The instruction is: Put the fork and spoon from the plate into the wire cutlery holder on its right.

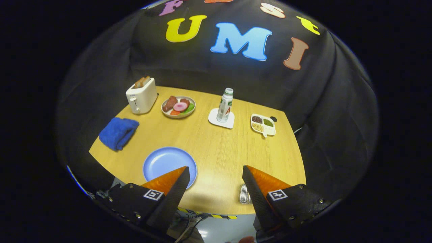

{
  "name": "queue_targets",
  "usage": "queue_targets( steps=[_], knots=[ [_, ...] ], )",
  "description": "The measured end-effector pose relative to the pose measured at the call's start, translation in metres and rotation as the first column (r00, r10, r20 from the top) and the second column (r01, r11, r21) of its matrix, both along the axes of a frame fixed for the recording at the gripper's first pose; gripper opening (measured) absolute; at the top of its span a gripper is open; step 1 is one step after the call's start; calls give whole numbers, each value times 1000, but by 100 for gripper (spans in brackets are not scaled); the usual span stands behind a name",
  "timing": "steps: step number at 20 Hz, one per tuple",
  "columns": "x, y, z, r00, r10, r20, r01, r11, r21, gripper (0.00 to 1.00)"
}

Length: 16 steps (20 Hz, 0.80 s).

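A round blue plate (165, 162) lies on the wooden table (216, 148) near its front edge, partly behind my left finger; its visible surface is bare. To its right, a bit of the wire cutlery holder (244, 194) peeks out by the inner side of my right finger, mostly hidden. My gripper (216, 175) hovers above the table's front edge, open, with a wide gap and nothing between the fingers. I cannot make out the fork or the spoon.
A blue cloth (118, 133) lies at the left. At the back stand a white toaster (141, 96), a plate of food (178, 106), a bottle (225, 105) on a white coaster, and a divided white tray (263, 125) at the right.
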State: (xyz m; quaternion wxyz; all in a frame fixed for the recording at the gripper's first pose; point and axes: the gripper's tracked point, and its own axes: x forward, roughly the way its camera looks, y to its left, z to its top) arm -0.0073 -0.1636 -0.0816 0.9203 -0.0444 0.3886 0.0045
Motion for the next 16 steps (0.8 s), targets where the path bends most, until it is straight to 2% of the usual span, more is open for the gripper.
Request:
queue_targets(
  steps=[3,4,7,10,13,16],
  knots=[
    [8,11,23,988,-53,148,47,998,39,97],
    [13,17,38,970,-70,232,57,996,61,97],
    [21,18,79,878,-110,465,101,994,46,96],
    [21,19,92,826,-81,557,98,995,0,97],
    [25,29,105,801,-66,594,97,995,-19,97],
    [31,44,127,732,-93,675,90,995,40,97]
  ],
)
